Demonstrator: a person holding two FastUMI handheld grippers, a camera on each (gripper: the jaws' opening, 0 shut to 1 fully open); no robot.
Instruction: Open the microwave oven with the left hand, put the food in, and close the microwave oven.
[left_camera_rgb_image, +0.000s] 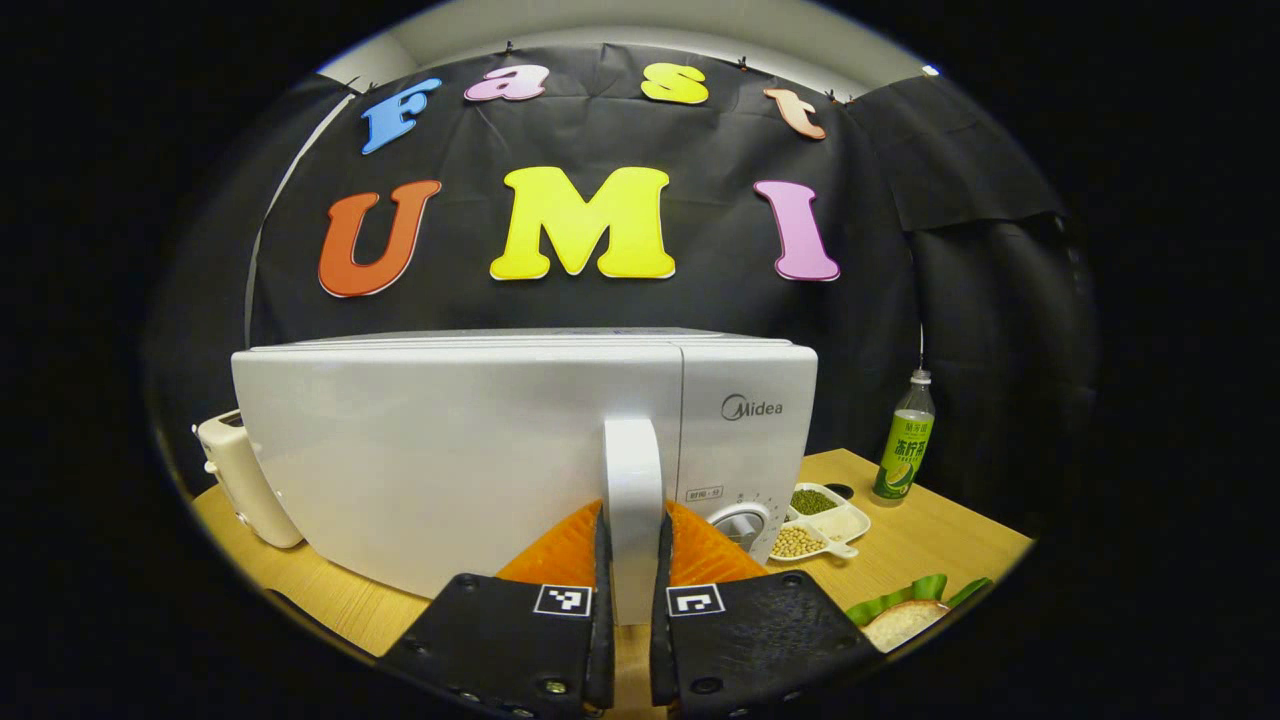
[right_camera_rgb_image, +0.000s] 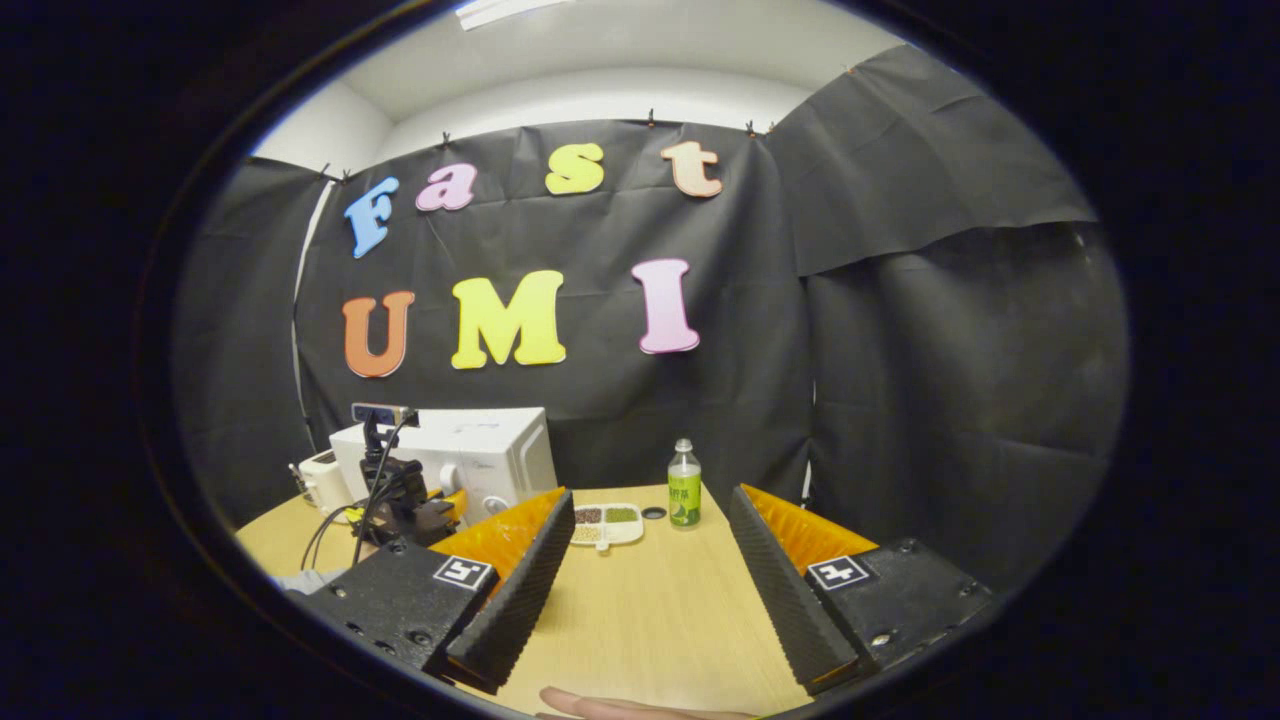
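The pale wooden worktop (right_camera_rgb_image: 650, 600) carries a white box-shaped microwave oven (left_camera_rgb_image: 450, 440) with its door closed, standing at the left, in front of the black cloth wall. The left hand-held gripper (left_camera_rgb_image: 632, 560) pinches the oven's white upright door handle (left_camera_rgb_image: 633, 480) between both fingers, while the right hand-held gripper (right_camera_rgb_image: 650, 560) hangs spread wide and empty above the bare wood. To the oven's right sit a white divided dish of beans (left_camera_rgb_image: 825, 520) and a green-labelled plastic bottle (left_camera_rgb_image: 906, 440), and a leaf-lined plate of white food (left_camera_rgb_image: 905, 612) lies at the near right edge.
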